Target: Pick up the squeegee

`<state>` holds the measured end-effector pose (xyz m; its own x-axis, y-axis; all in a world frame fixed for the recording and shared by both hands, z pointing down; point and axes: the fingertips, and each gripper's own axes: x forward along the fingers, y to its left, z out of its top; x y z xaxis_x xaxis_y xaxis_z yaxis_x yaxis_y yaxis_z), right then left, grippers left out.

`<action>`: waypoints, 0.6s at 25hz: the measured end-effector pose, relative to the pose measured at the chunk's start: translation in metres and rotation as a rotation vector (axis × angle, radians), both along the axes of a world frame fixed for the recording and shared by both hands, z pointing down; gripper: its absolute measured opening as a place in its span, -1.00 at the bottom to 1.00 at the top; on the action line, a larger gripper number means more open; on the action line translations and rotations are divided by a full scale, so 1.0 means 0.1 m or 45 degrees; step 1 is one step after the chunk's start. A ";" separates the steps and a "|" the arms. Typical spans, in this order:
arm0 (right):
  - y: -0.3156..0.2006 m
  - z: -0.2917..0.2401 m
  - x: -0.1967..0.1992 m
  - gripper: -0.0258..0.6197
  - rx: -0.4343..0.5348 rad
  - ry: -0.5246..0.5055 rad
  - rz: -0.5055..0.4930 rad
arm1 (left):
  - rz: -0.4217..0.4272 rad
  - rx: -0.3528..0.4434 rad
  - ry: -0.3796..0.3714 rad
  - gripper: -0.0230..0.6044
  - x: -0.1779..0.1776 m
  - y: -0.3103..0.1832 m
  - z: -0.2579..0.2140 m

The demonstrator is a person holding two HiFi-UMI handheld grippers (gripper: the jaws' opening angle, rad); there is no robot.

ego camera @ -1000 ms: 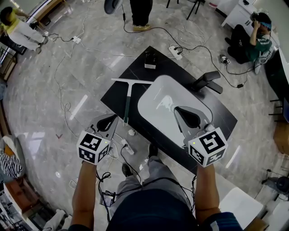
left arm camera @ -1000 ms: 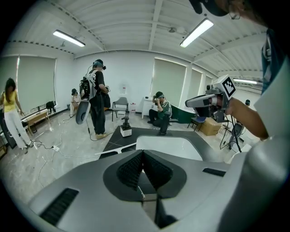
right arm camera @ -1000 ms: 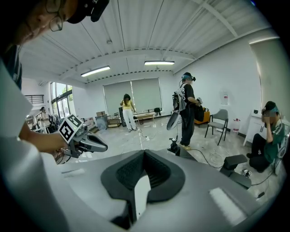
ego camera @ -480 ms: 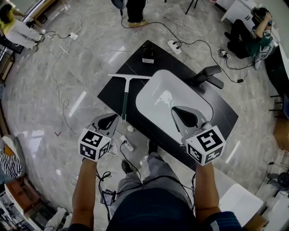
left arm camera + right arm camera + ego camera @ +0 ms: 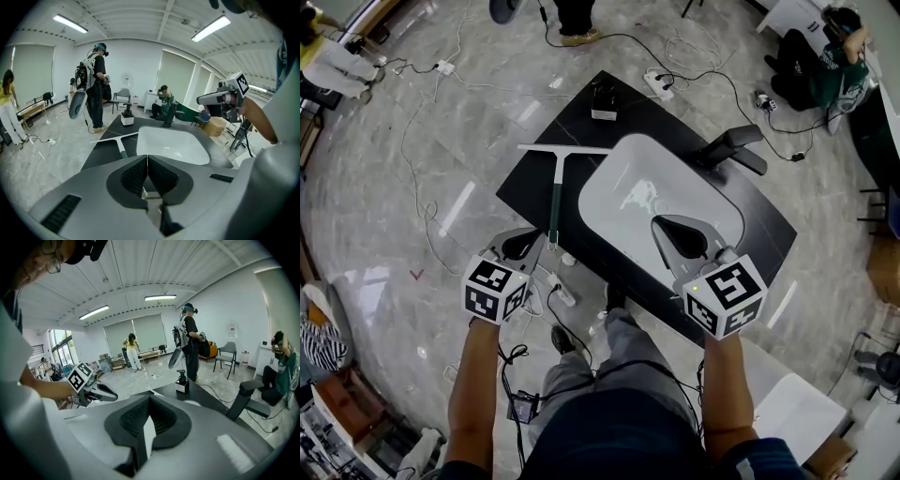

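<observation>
The squeegee (image 5: 556, 192) lies flat on the left part of the black counter (image 5: 530, 183), its white blade at the far end and its dark green handle pointing toward me. In the left gripper view the squeegee (image 5: 121, 144) shows just beyond the jaws. My left gripper (image 5: 534, 238) is shut and empty, hovering just left of the handle's near end, apart from it. Shut and holding nothing, my right gripper (image 5: 661, 223) hangs over the white sink basin (image 5: 623, 169). Their pads meet in both gripper views, at the left gripper (image 5: 147, 157) and the right gripper (image 5: 149, 397).
A black faucet (image 5: 731, 150) stands at the basin's far right. A small black-and-white pump bottle (image 5: 603, 101) sits at the counter's far corner. Cables and a power strip (image 5: 661, 82) lie on the marble floor. People stand and sit around the room's edges (image 5: 820, 56).
Both grippers have sunk lower. The left one has come nearer to the near end of the squeegee handle. Both stay shut.
</observation>
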<state>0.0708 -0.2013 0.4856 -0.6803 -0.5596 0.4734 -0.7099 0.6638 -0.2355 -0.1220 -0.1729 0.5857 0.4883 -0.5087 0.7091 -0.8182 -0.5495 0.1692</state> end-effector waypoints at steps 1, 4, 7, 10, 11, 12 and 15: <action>0.00 0.02 0.01 -0.89 -0.005 0.001 0.002 | 0.000 -0.006 0.001 -0.91 0.01 0.00 0.03; 0.01 0.09 0.04 -0.89 -0.022 0.006 0.009 | 0.003 -0.024 0.003 -0.91 0.03 -0.02 0.10; 0.00 0.14 0.05 -0.89 -0.032 0.006 0.012 | 0.003 -0.041 0.000 -0.91 0.04 -0.03 0.18; 0.00 0.19 0.06 -0.89 -0.042 0.005 0.011 | -0.001 -0.058 -0.005 -0.90 0.04 -0.04 0.26; 0.00 0.20 0.06 -0.89 -0.047 0.006 0.010 | -0.001 -0.064 -0.006 -0.90 0.05 -0.04 0.29; 0.00 0.22 0.06 -0.89 -0.051 0.008 0.010 | -0.001 -0.072 -0.007 -0.90 0.05 -0.04 0.32; 0.00 0.25 0.07 -0.89 -0.062 0.009 0.008 | -0.003 -0.094 -0.012 -0.91 0.05 -0.04 0.40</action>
<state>0.0777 -0.2010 0.5105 -0.6733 -0.5404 0.5046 -0.7159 0.6470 -0.2625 -0.1169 -0.1769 0.6258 0.4804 -0.4560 0.7492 -0.8211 -0.5340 0.2015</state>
